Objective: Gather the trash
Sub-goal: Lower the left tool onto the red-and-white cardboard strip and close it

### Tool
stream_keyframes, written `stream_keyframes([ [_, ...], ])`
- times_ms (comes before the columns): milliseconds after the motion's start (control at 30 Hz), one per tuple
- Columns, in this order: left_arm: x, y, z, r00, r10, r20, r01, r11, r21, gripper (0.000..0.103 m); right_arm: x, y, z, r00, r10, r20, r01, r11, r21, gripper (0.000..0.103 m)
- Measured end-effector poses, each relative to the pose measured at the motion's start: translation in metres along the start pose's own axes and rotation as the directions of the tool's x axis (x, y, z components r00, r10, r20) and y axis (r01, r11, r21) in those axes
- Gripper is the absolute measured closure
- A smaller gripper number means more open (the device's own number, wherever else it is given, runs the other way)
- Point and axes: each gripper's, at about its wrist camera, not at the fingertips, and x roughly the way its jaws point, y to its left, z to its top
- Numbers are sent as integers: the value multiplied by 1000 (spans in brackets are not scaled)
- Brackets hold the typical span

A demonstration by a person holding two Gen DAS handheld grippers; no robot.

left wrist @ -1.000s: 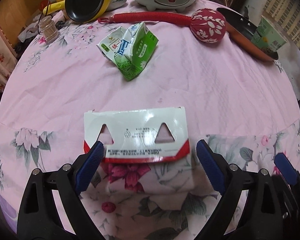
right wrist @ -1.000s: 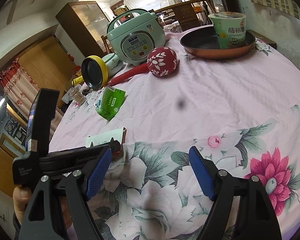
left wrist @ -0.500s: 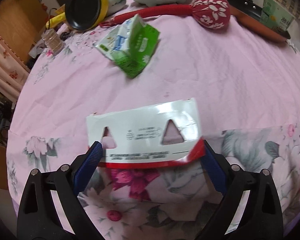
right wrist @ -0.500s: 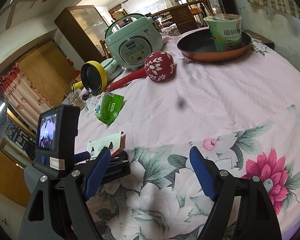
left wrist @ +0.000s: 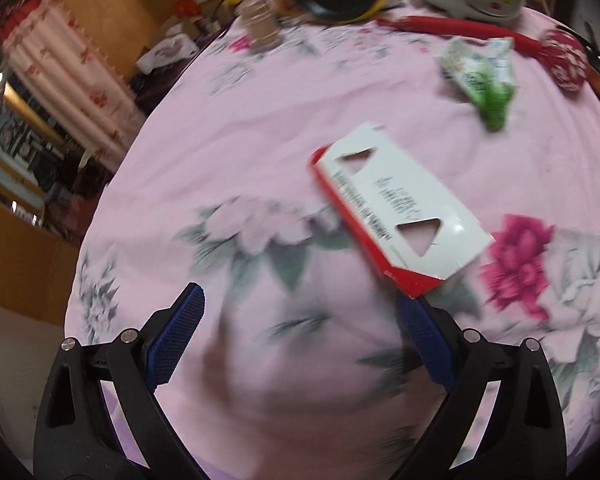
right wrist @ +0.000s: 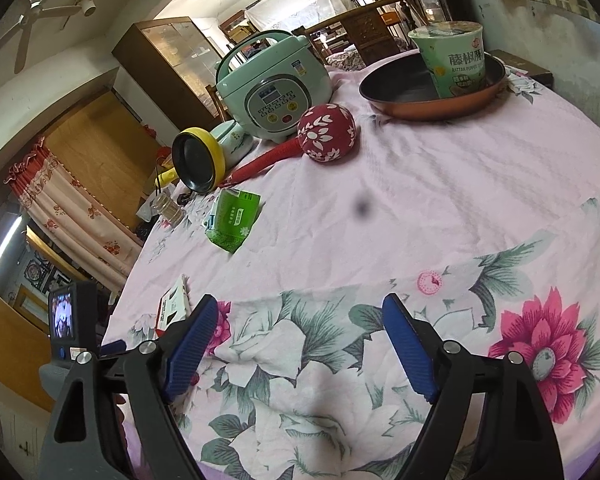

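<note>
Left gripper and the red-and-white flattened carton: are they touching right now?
Cannot tell. In the blurred left wrist view the flattened carton has its red corner meeting one finger of the open left gripper, but overlap hides any gap.

Open pink surface (right wrist: 440, 208) lies ahead of the right tongs (right wrist: 304, 344); rice cooker (right wrist: 274, 88), frying pan (right wrist: 432, 88) and massage hammer (right wrist: 320, 136) crowd the far edge.

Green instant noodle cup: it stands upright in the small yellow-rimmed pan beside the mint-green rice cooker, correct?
Not quite. The green instant noodle cup stands upright, but in the large copper-coloured frying pan, as the right wrist view shows. The small yellow-rimmed pan, beside the mint-green rice cooker, lies tipped on its side and holds nothing.
</note>
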Motion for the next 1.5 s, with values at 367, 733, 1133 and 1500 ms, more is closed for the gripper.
stream_keyframes([
  [367,-16,33,-7,997,-80,1,80,992,-100,10,9,4,-4,999,-3,-35,3,1000,-8,20],
  [733,-20,8,-21,985,-167,-50,164,985,-46,10,10,3,-5,999,0,-50,-1,1000,-6,20],
  [1133,-19,-34,28,984,-175,-32,169,977,-126,9,9,3,-4,999,-2,-43,2,1000,-9,20],
  [1500,15,-47,40,973,-201,-111,183,970,-158,44,10,3,-4,999,-4,-50,3,1000,-10,20],
])
